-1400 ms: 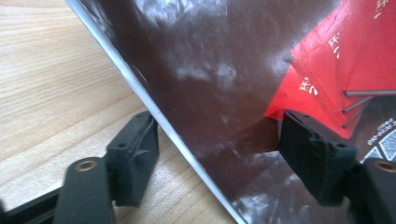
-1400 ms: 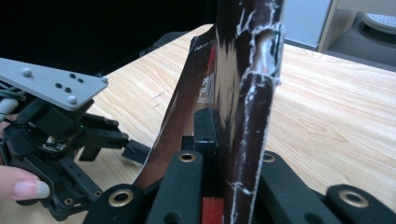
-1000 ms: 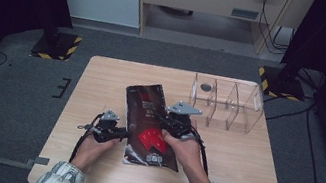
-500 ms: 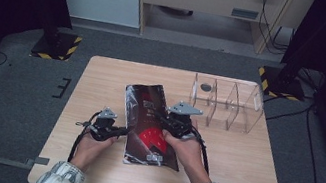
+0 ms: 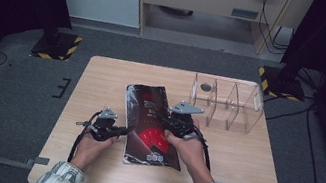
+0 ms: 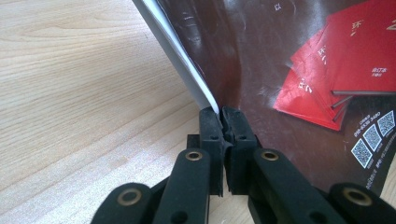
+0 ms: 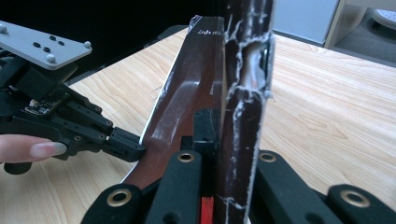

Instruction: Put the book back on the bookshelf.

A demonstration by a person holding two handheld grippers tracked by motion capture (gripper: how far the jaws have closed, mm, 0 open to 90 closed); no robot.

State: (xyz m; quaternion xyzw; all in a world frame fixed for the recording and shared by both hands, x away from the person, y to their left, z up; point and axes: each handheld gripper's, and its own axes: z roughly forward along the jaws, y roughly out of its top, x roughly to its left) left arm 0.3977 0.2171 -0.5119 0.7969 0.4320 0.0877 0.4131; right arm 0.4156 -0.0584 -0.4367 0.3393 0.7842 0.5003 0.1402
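Observation:
A dark brown magazine with red graphics lies in the middle of the wooden table. My left gripper is at its left edge. In the left gripper view the jaws are shut on the edge of the cover, with white pages bowing up beside them. My right gripper is on the magazine's right part. In the right gripper view it is shut on a creased cover sheet standing edge-on, and the left gripper pinches the curved edge lower left.
A clear acrylic box with compartments stands at the table's back right, with a small dark round thing in its left compartment. Yellow-and-black striped stand bases sit on the floor beyond the far corners.

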